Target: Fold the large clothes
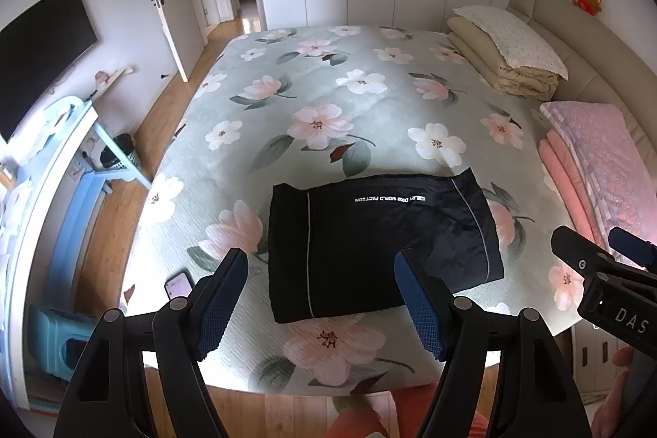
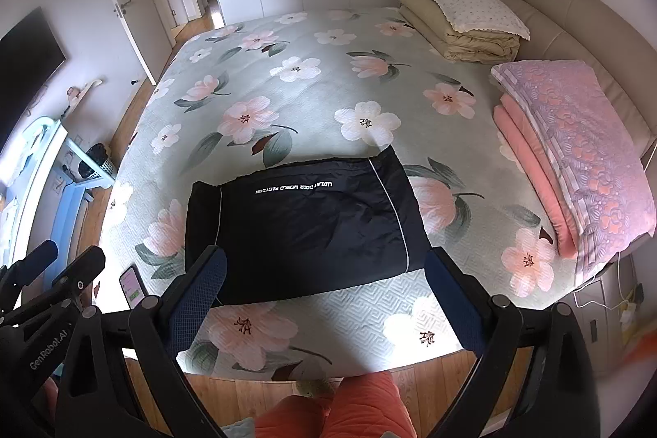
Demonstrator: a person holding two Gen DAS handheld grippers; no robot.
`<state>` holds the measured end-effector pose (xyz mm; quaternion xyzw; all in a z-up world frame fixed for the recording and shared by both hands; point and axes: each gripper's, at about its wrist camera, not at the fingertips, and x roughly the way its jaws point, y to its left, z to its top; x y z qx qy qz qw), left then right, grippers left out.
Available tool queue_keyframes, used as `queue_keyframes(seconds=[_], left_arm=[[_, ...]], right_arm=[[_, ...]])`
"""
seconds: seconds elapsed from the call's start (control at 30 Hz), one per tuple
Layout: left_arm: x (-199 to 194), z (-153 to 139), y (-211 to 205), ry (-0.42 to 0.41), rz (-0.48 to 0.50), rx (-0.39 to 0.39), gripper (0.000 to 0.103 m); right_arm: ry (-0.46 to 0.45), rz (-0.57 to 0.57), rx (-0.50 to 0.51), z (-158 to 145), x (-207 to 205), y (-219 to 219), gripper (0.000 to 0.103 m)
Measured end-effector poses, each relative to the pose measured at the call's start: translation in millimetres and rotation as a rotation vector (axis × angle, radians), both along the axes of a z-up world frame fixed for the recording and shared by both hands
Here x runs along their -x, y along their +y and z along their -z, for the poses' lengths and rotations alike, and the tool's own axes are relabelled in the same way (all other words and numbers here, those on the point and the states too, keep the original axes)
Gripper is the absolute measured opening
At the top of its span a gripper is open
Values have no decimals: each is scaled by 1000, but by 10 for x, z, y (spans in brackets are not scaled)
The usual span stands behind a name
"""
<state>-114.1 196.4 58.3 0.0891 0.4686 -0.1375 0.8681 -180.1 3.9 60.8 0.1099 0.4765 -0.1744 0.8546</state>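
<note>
The left wrist view takes in the left gripper (image 1: 324, 298) with its blue-padded fingers (image 1: 219, 306) spread wide and holding nothing, and, at its right edge, the other tool; the right wrist view shows the right gripper (image 2: 326, 298) likewise spread and unloaded, with the left tool at its lower left. Only the right view shows the white cable (image 2: 595, 298) and bedside clutter past the bed's right corner, while only the left view reaches the turquoise plastic stool (image 1: 53, 339) on the wooden floor. The folded black jacket with white piping and a line of white lettering (image 1: 377, 241) (image 2: 304, 220) lies flat near the foot edge of the floral pale-green bedspread (image 1: 328, 101) (image 2: 320, 89), apart from both pairs of fingers. A dark mesh waste basket (image 1: 117, 150) stands by the light blue desk; what it holds cannot be told. A smartphone with a lit screen (image 1: 178, 284) (image 2: 133, 286) rests left of the jacket. Folded pink blankets (image 2: 575, 159) and a beige quilt topped by a dotted pillow (image 2: 464, 23) sit against the headboard.
</note>
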Motion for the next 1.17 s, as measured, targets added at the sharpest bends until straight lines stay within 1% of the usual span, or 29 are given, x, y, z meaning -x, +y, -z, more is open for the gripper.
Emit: queue_keyframes(seconds=[0.3, 0.5, 0.63, 0.77, 0.97, 1.03, 1.07, 1.13, 1.17], left_arm=[[-87, -13, -6, -4, -7, -16, 75], [-133, 51, -92, 12, -1, -24, 75], [-149, 55, -156, 5, 0, -43, 75], [-236, 78, -228, 17, -21, -52, 75], [-273, 161, -260, 49, -52, -39, 76], [-279, 173, -219, 38, -69, -25, 76], [-272, 160, -197, 12, -79, -22, 76], [-297, 158, -197, -6, -92, -43, 76], [-316, 167, -196, 2, -95, -42, 76]], right_arm=[[15, -8, -13, 44, -80, -53, 98], [29, -19, -18, 87, -161, -97, 98], [40, -20, -25, 123, -222, -147, 98], [43, -31, -35, 147, -290, -201, 98], [61, -38, -45, 207, -418, -309, 98], [72, -39, -56, 245, -459, -326, 98], [78, -44, -59, 269, -485, -337, 98], [89, -50, -56, 306, -525, -340, 98], [93, -55, -56, 327, -542, -344, 98]])
